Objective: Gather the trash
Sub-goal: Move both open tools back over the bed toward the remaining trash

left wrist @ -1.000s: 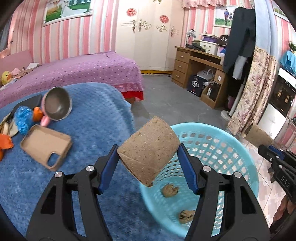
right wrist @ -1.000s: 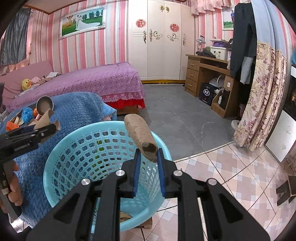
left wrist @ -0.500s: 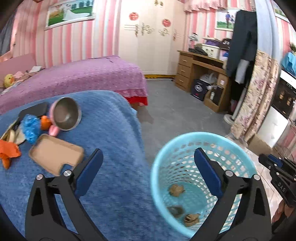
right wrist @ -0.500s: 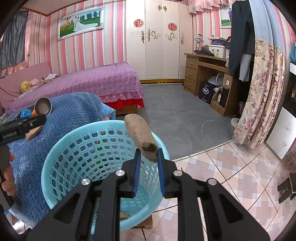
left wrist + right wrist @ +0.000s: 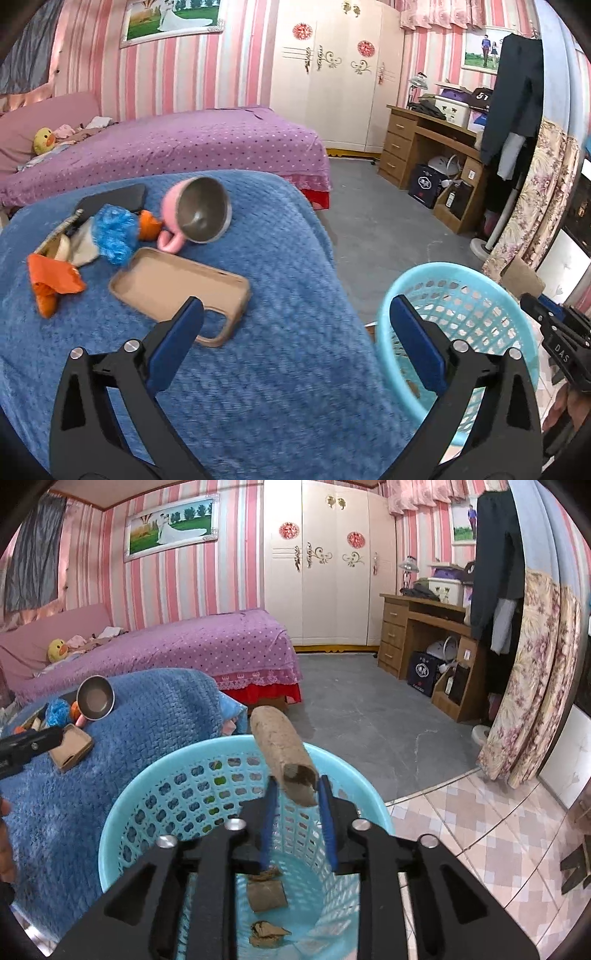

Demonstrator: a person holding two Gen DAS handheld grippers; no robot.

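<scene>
My left gripper (image 5: 295,332) is open and empty above the blue blanket (image 5: 258,387), left of the light-blue basket (image 5: 491,280). My right gripper (image 5: 295,792) is shut on a brown cardboard tube (image 5: 282,753) and holds it over the basket (image 5: 122,834). A cardboard roll (image 5: 266,895) and crumpled brown paper (image 5: 267,934) lie on the basket's bottom. On the blanket lie orange scraps (image 5: 51,280), a blue crumpled wrapper (image 5: 114,232) and pale paper (image 5: 70,243).
A tan phone case (image 5: 177,284), a pink steel-lined cup (image 5: 195,221) on its side and a black phone (image 5: 114,197) lie on the blanket. A purple bed (image 5: 166,147) stands behind. A wooden desk (image 5: 428,147) and floral curtain (image 5: 535,206) stand to the right.
My left gripper opened and dropped its cardboard roll into the basket, then swung left over the blanket. My right gripper kept its tube and moved slightly over the basket.
</scene>
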